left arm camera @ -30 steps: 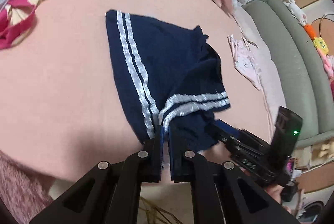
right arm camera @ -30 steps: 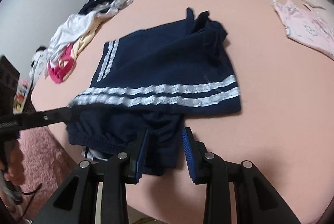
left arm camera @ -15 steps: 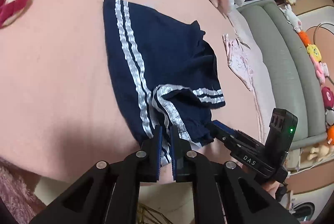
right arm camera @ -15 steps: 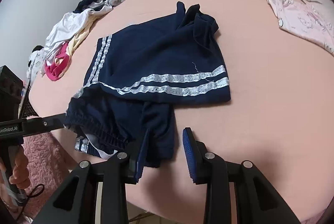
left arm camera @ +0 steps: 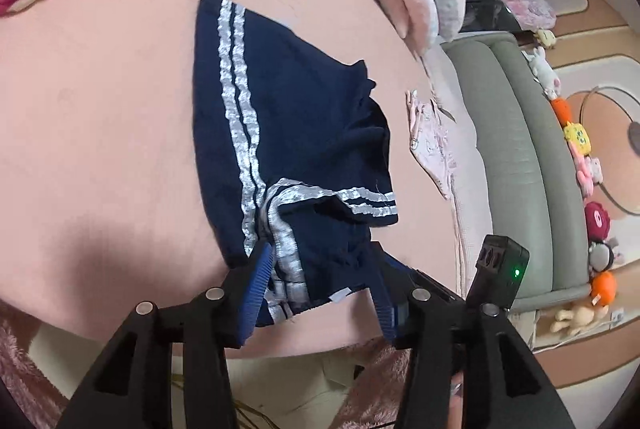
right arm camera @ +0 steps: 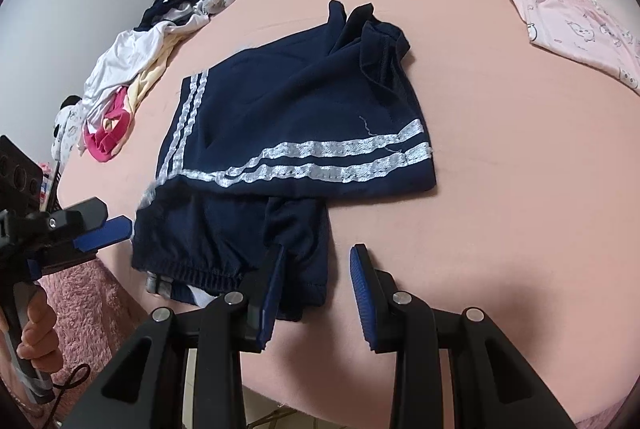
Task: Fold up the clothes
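The pink bed sheet [right arm camera: 500, 189] carries the navy striped shorts [right arm camera: 304, 117], partly folded, near its front edge. The left gripper [left arm camera: 320, 285] has just been opening; its jaws stand spread with the shorts' waistband between them, unpinched. The right gripper [right arm camera: 316, 293] stands spread at the shorts' hem, gripping nothing.

Soft indoor light, fisheye-warped edges, dark corners
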`<state>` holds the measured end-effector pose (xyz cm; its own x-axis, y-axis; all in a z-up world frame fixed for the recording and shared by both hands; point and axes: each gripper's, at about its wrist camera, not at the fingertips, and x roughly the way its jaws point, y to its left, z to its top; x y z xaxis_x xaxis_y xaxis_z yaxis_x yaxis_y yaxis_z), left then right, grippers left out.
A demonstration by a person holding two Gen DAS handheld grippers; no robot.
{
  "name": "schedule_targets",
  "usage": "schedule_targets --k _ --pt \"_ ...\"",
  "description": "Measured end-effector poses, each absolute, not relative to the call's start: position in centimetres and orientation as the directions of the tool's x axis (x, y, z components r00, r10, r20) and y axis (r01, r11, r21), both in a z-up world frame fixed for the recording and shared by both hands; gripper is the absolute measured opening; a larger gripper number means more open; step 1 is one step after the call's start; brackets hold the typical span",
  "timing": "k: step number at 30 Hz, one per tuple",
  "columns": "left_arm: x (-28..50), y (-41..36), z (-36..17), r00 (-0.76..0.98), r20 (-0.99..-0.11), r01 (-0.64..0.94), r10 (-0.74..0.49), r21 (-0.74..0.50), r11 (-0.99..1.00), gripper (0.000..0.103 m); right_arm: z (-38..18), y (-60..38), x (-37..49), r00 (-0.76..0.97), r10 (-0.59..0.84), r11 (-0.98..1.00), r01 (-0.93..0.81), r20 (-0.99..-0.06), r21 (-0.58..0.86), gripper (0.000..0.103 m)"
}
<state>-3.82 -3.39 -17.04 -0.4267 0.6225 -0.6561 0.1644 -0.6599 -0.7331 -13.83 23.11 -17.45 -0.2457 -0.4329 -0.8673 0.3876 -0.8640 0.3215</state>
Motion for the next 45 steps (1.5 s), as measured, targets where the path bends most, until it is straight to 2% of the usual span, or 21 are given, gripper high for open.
schedule_targets --k 3,6,8,15,18,23,24,26,30,32,34,35,37,39,40,42,45 --pt "-4.4 -2.2 -18.2 -0.356 -0.709 0.169 0.609 -0.690 -0.704 0.043 -17.7 23.1 -13.9 -0.242 -0.433 -0.863 0.389 -0.868 0.322 0.033" --pt "-4.4 -0.9 -18.1 -0.338 -0.718 0.132 0.608 -0.676 -0.725 0.025 -17.4 23.2 -13.9 -0.250 -0.435 -0.863 0.391 -0.865 0.321 0.033" --pt "-4.4 -0.1 -17.3 -0.343 -0.737 0.094 0.582 -0.644 -0.759 0.009 -16.9 23.2 -13.7 -0.272 -0.433 -0.864 0.399 -0.859 0.309 0.033" --pt "-3.0 -1.4 -14.2 -0.377 -0.721 0.054 0.582 -0.644 -0.763 0.007 -16.3 22.5 -13.6 -0.265 -0.496 -0.833 0.416 -0.827 0.366 0.033" --pt "-2.6 -1.4 -14.5 -0.359 -0.727 0.055 0.585 -0.642 -0.765 0.007 -16.8 21.8 -13.6 -0.203 -0.514 -0.810 0.434 -0.834 0.394 0.033" --pt "-2.2 -1.8 -17.2 -0.317 -0.749 0.114 0.582 -0.639 -0.760 0.007 -17.4 21.6 -13.6 -0.196 -0.491 -0.826 0.413 -0.849 0.383 0.033" --pt "-2.2 -1.6 -17.8 -0.300 -0.775 0.112 0.555 -0.607 -0.787 0.008 -17.5 21.7 -13.6 -0.194 -0.479 -0.831 0.414 -0.856 0.371 0.033" --pt "-2.4 -1.3 -19.8 -0.257 -0.811 0.118 0.526 -0.566 -0.816 0.010 -18.0 21.8 -13.6 -0.183 -0.455 -0.839 0.417 -0.871 0.350 0.042" --pt "-2.4 -2.5 -19.2 -0.264 -0.776 0.157 0.573 -0.621 -0.768 0.013 -17.7 22.1 -13.2 -0.186 -0.455 -0.831 0.441 -0.871 0.340 0.042" --pt "-2.5 -2.9 -17.3 -0.291 -0.799 0.130 0.527 -0.579 -0.805 0.020 -16.3 24.3 -13.7 -0.194 -0.593 -0.782 0.372 -0.782 0.500 0.042" --pt "-3.0 -2.4 -14.8 -0.323 -0.800 0.049 0.505 -0.547 -0.835 0.027 -15.0 26.4 -14.5 -0.246 -0.665 -0.742 0.317 -0.705 0.590 0.042" --pt "-3.3 -1.8 -13.9 -0.328 -0.807 0.017 0.491 -0.524 -0.851 0.030 -14.6 26.9 -15.0 -0.275 -0.625 -0.778 0.299 -0.731 0.553 0.042" --pt "-4.4 -0.3 -12.6 -0.301 -0.862 -0.049 0.407 -0.412 -0.910 0.053 -14.8 27.7 -15.9 -0.301 -0.544 -0.836 0.265 -0.783 0.480 0.044" --pt "-5.1 0.6 -12.9 -0.231 -0.918 -0.084 0.323 -0.312 -0.946 0.055 -15.9 28.3 -16.7 -0.292 -0.476 -0.876 0.239 -0.829 0.419 0.044" --pt "-5.0 0.3 -13.2 -0.221 -0.914 -0.075 0.341 -0.333 -0.940 0.055 -16.4 28.6 -17.1 -0.287 -0.441 -0.894 0.227 -0.851 0.387 0.044" --pt "-4.7 -0.4 -14.0 -0.212 -0.899 -0.048 0.384 -0.383 -0.923 0.055 -17.8 29.1 -17.2 -0.259 -0.484 -0.874 0.198 -0.836 0.444 0.044" --pt "-4.3 -1.3 -14.7 -0.256 -0.910 0.011 0.327 -0.341 -0.940 0.053 -18.3 28.9 -17.3 -0.248 -0.506 -0.862 0.194 -0.826 0.469 0.044"
